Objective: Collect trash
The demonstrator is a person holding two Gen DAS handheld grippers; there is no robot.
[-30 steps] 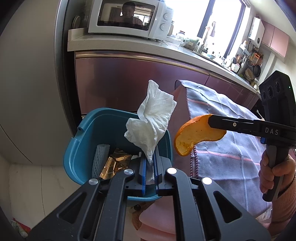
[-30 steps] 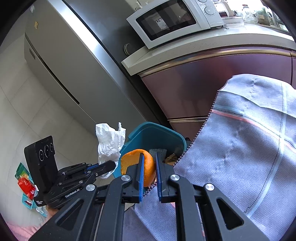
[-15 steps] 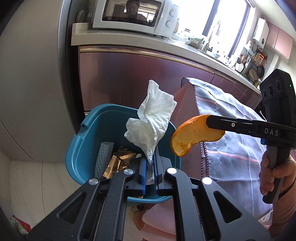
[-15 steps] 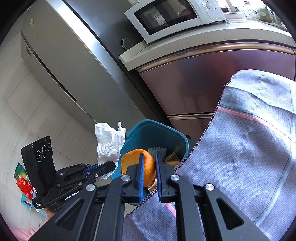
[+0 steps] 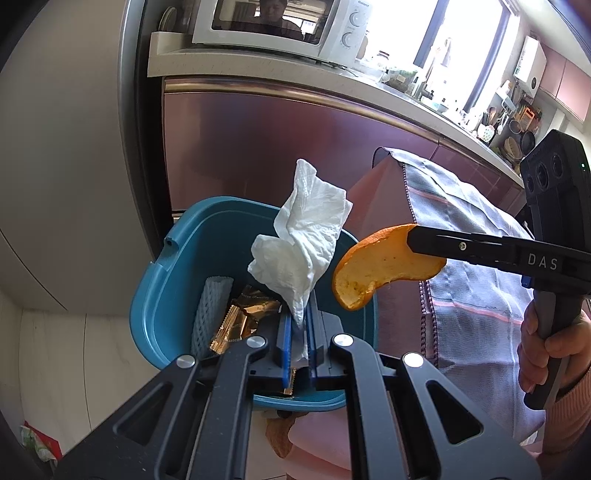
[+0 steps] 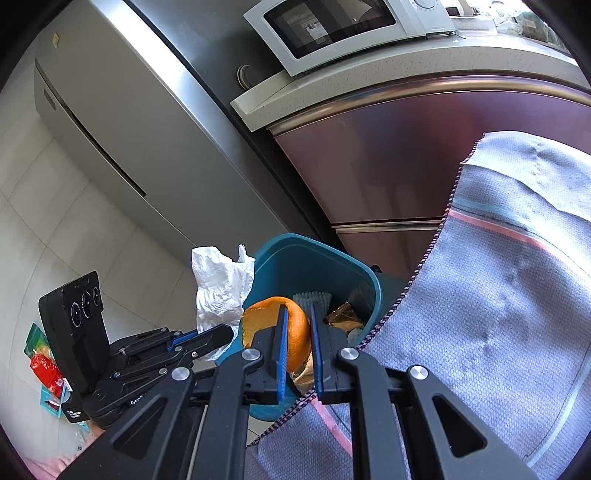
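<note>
A teal bin (image 5: 173,280) stands on the floor below both grippers; it also shows in the right wrist view (image 6: 314,258). It holds a white foam net (image 5: 210,314) and a gold wrapper (image 5: 240,317). My left gripper (image 5: 299,325) is shut on a crumpled white tissue (image 5: 303,243) held over the bin. My right gripper (image 6: 297,332) is shut on an orange peel (image 6: 291,325) at the bin's right rim; the peel also shows in the left wrist view (image 5: 380,269).
A table draped with a grey cloth (image 6: 498,314) stands right of the bin. Purple cabinets (image 5: 277,147), a microwave (image 5: 280,26) and a steel fridge (image 6: 147,122) stand behind. Colourful wrappers (image 6: 44,365) lie on the floor at left.
Both grippers have moved closer over the bin with their loads. The bin looms larger and its contents show more.
</note>
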